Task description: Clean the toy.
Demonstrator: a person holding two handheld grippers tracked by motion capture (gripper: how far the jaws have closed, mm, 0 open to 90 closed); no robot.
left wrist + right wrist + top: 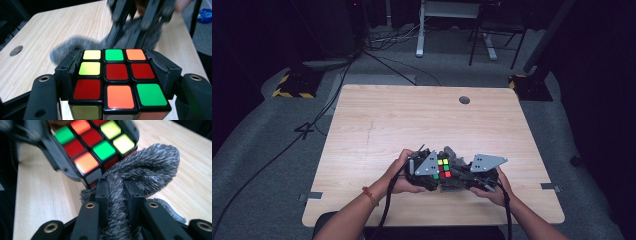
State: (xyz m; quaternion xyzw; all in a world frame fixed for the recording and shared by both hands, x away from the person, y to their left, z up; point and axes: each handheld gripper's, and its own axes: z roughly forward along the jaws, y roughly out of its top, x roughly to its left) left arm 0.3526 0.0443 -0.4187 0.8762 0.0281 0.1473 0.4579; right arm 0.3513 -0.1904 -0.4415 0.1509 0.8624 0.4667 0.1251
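Note:
A scrambled Rubik's cube [115,80] with red, green, orange and yellow stickers sits between the two black jaws of my left gripper [115,75], which is shut on its sides. In the high view the cube [443,168] is held just above the table's near edge, between both hands. My right gripper [117,192] is shut on a fuzzy grey cloth [147,172], and the cloth presses against the cube's [93,143] side. In the left gripper view the grey cloth [75,47] bulges behind the cube, with the right gripper's jaws above it.
The wooden table [412,120] has a round cable hole [464,100] near its far edge. Cables and desk legs lie on the grey floor beyond. A blue object [205,12] lies on the floor off the table's side.

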